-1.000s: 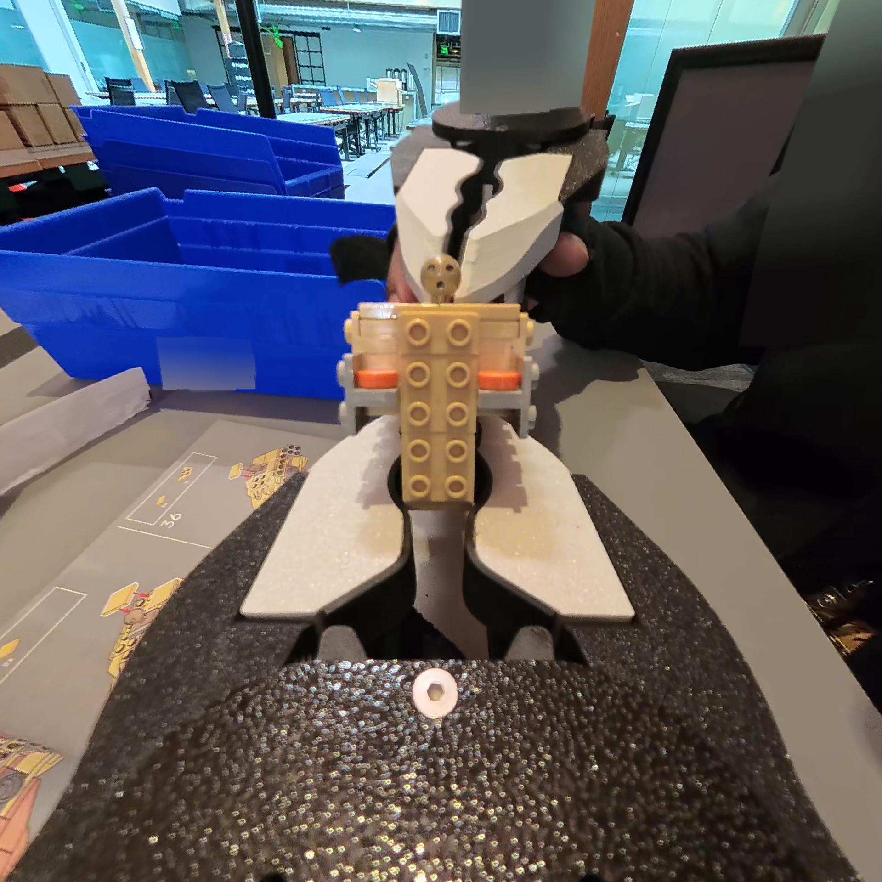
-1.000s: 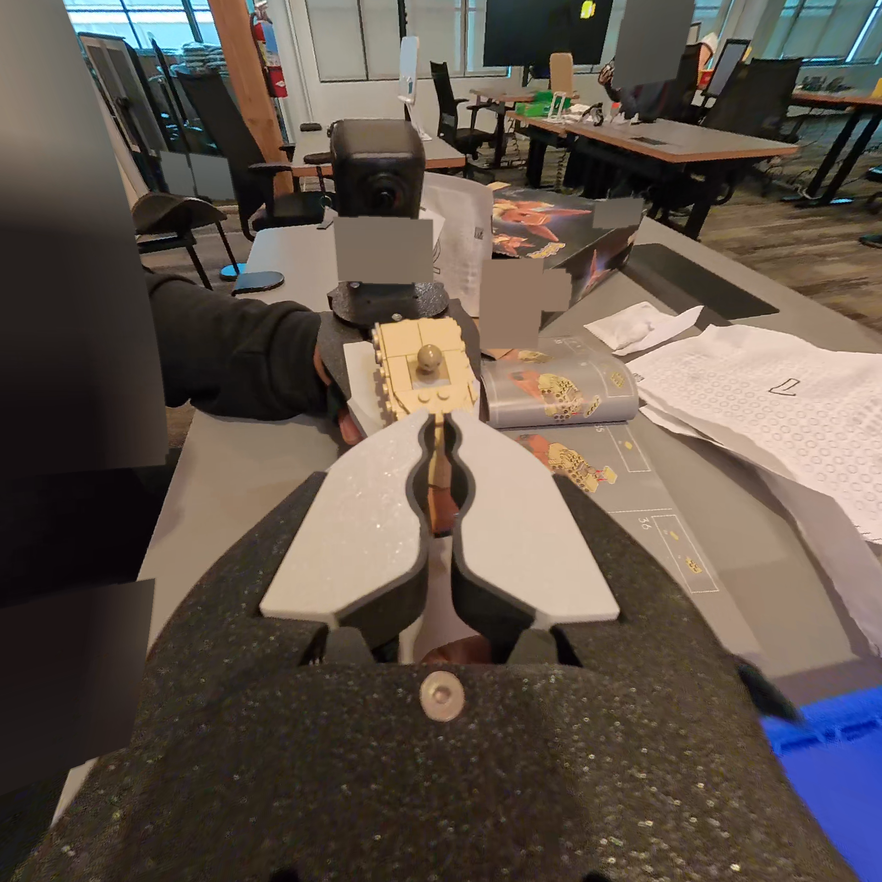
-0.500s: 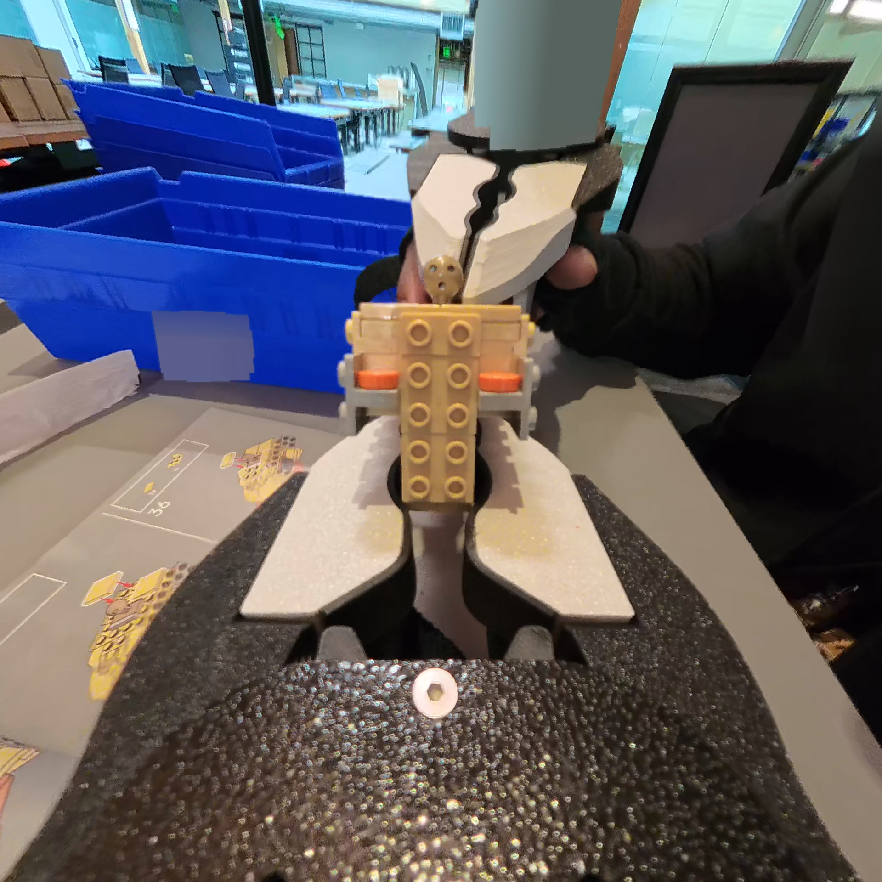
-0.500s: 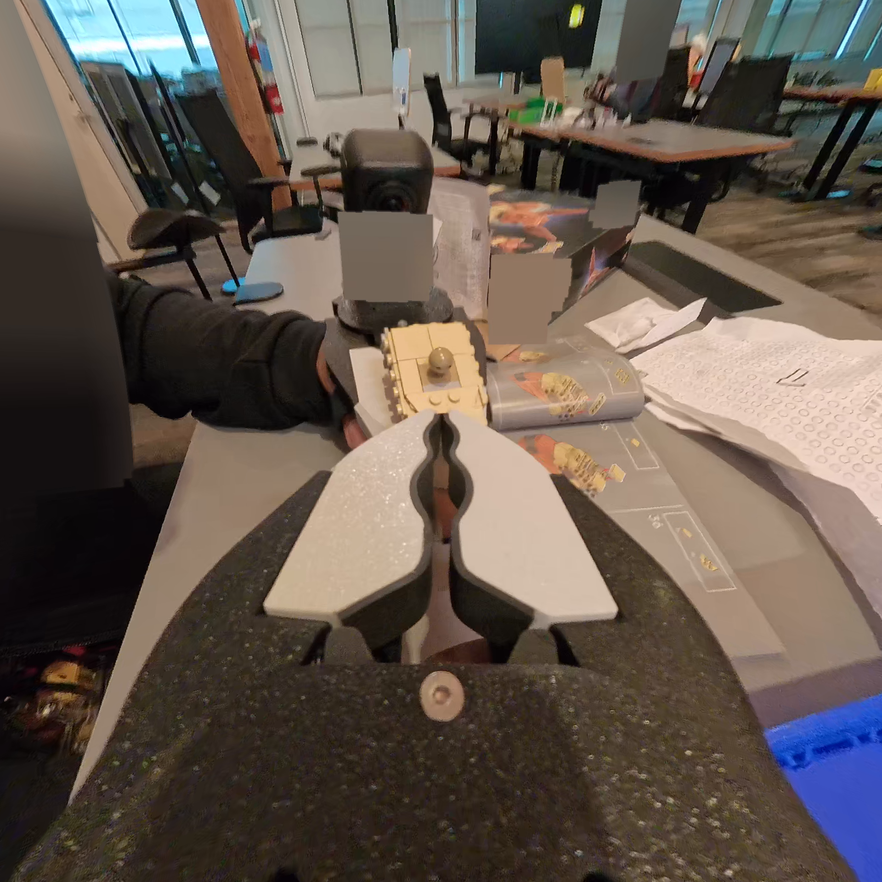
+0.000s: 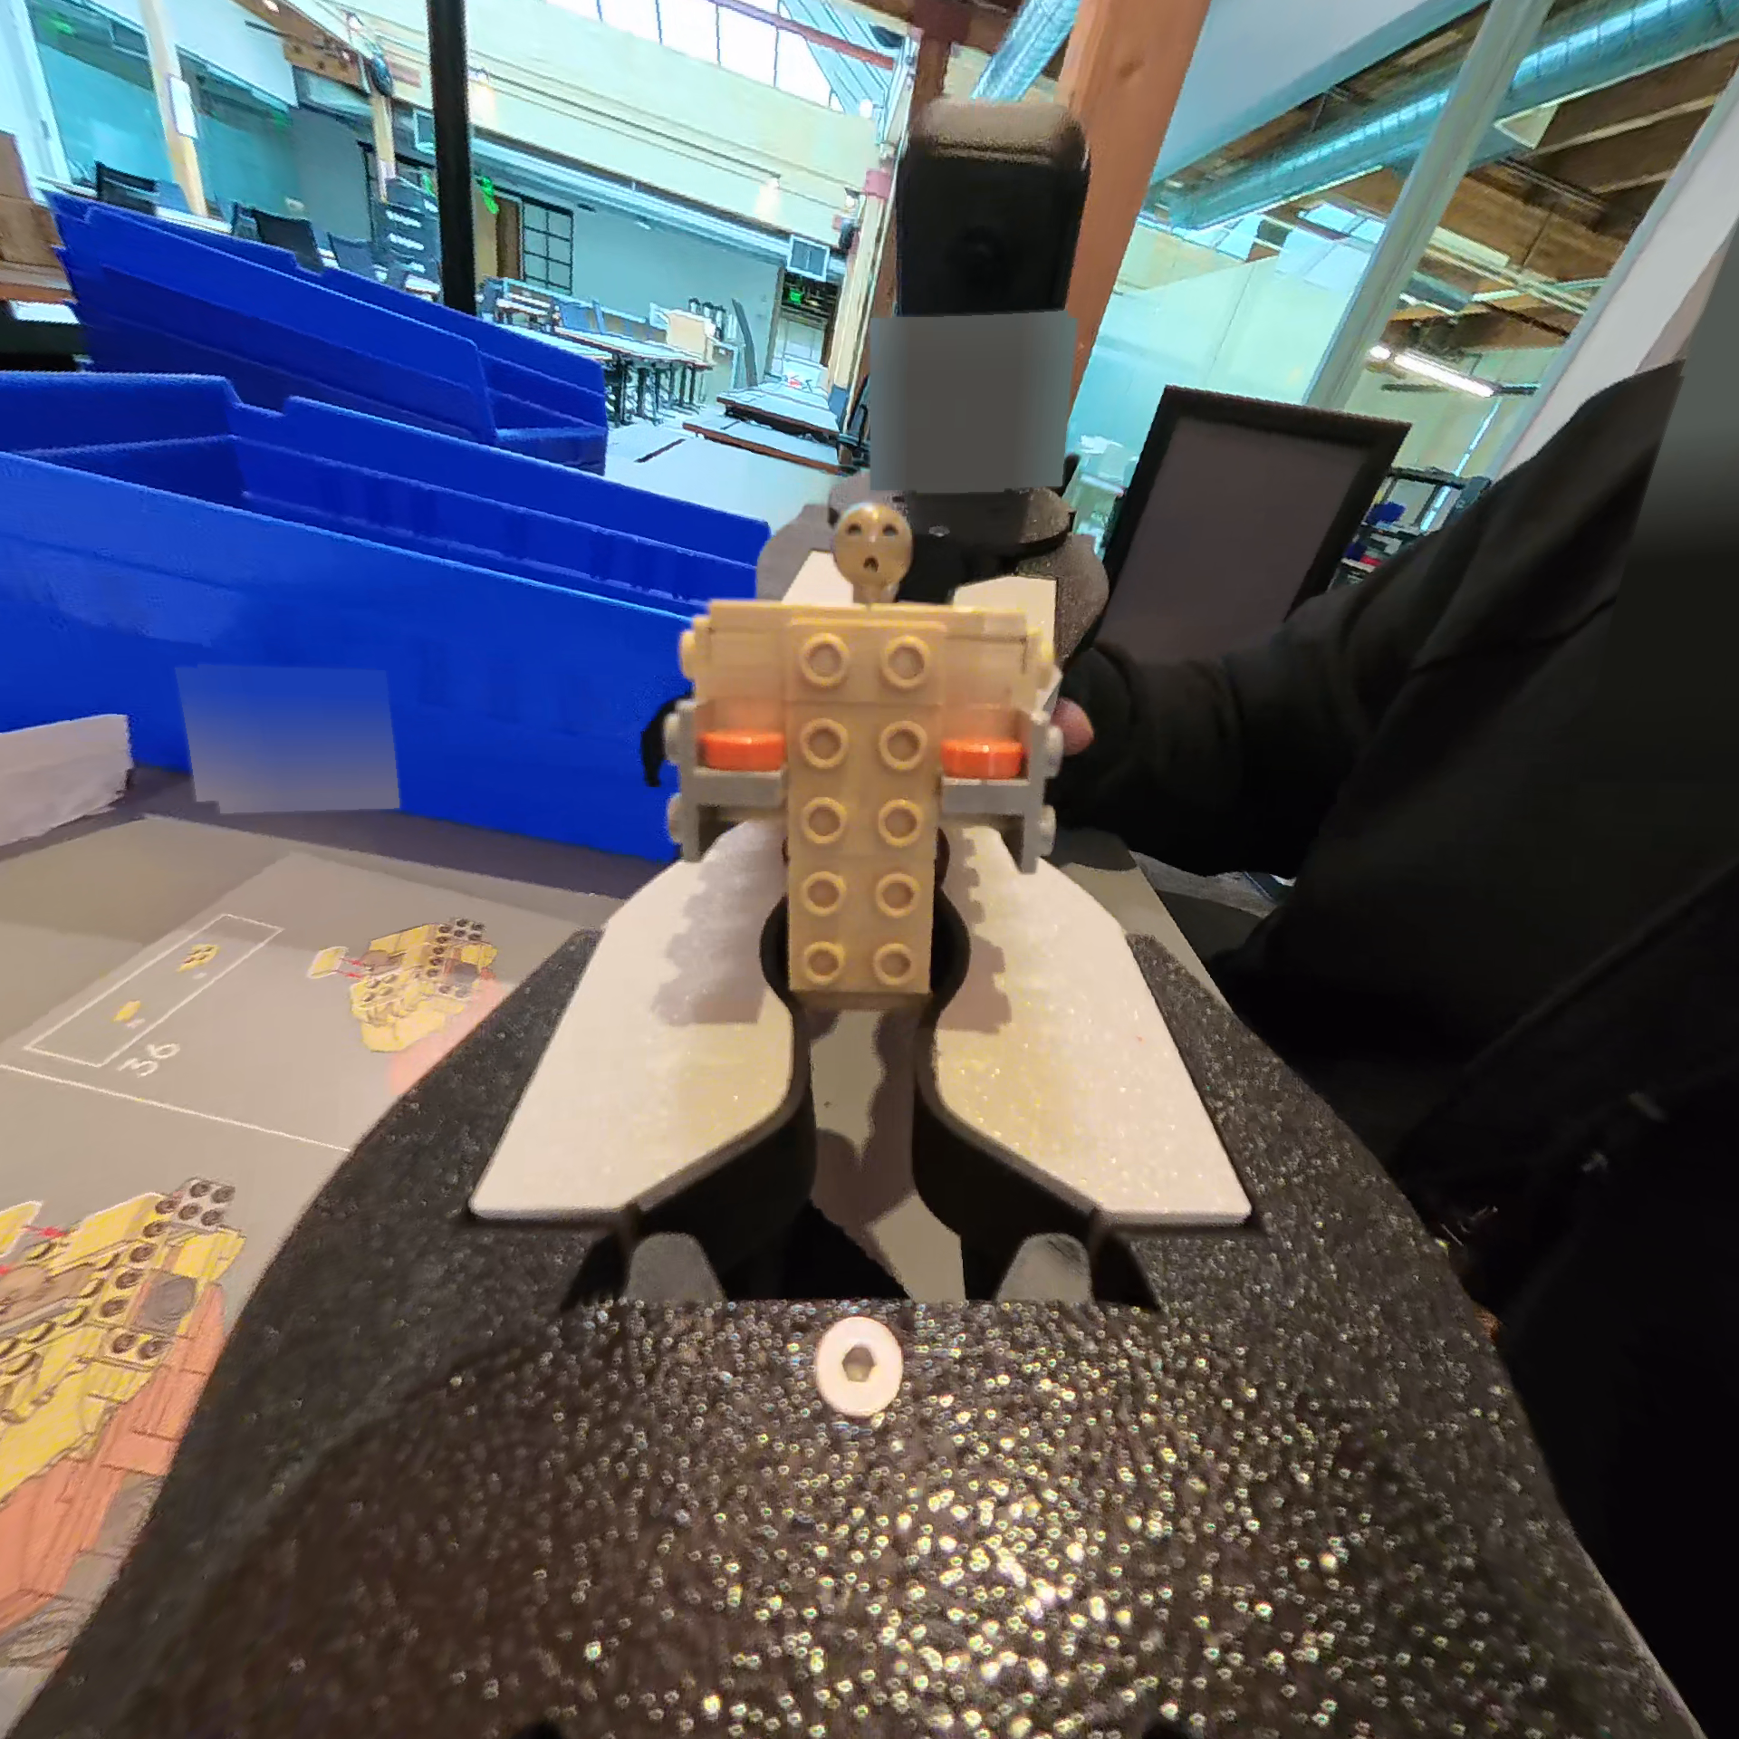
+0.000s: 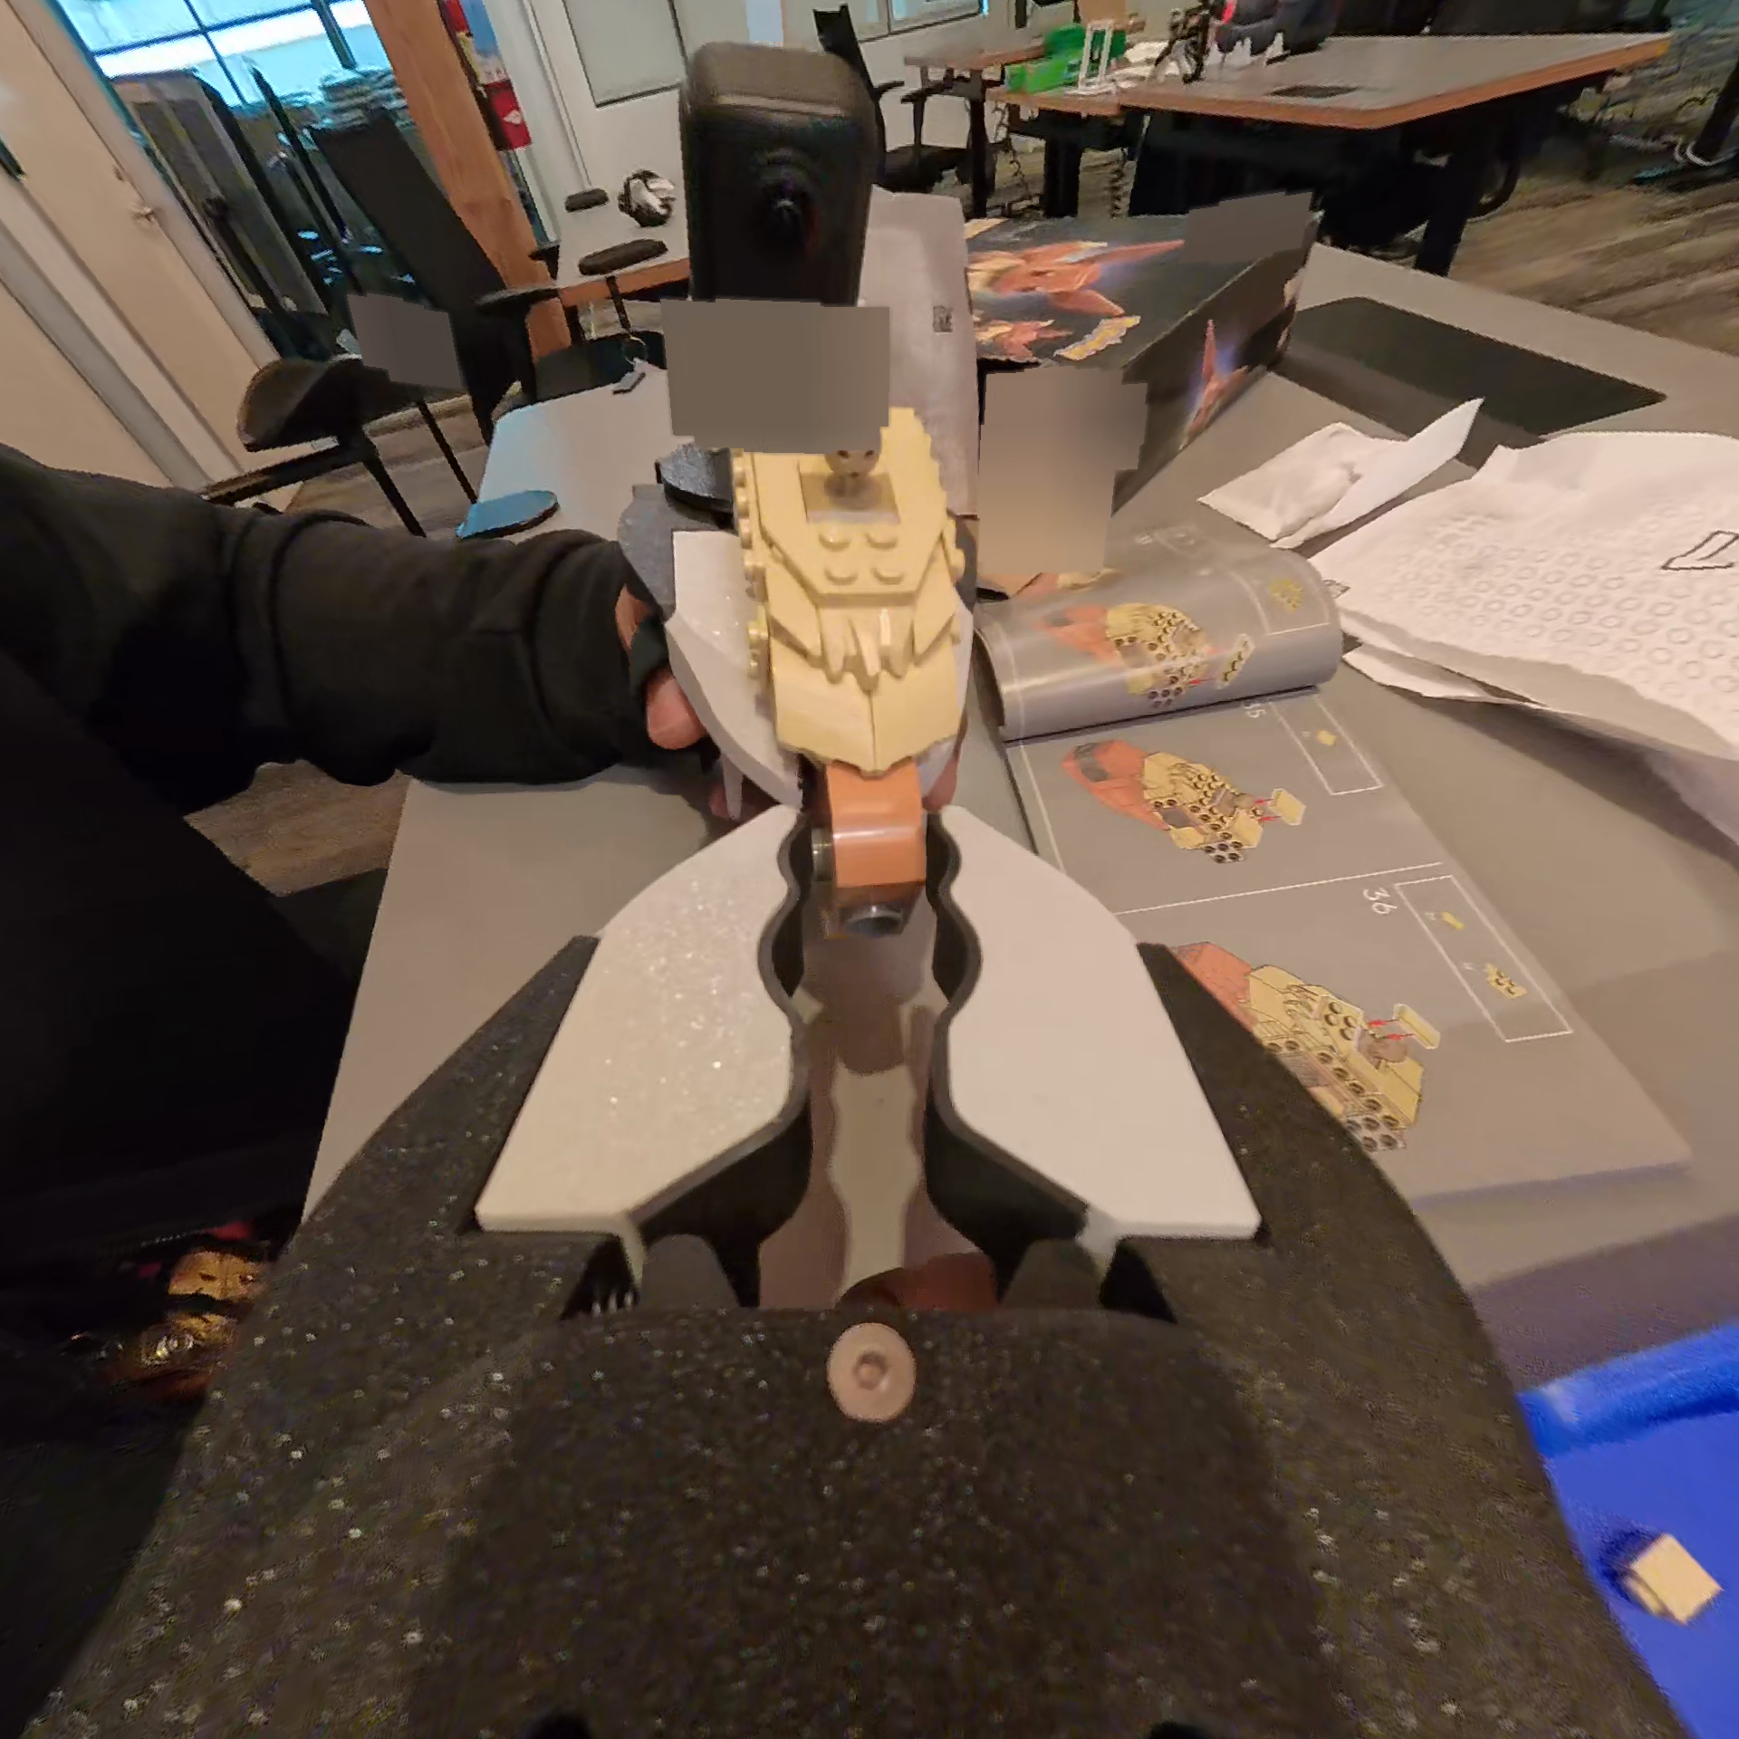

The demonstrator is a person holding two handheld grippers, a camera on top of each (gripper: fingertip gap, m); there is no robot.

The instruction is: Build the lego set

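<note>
the left claw (image 5: 861,927) clenches the tan lego model (image 5: 861,781), showing two orange studs (image 5: 741,750); only the right view shows its brown tip (image 6: 870,837) between the right claw (image 6: 866,870), grip unclear.

step numbers printed beside boxed part diagrams on open grey booklet (image 6: 1317,950), one large dark character on white perforated paper (image 6: 1553,602), distant green signs (image 5: 489,188) unreadable

Bright, even daylight; soft shadows, wide-angle bending and blur at edges.
</note>
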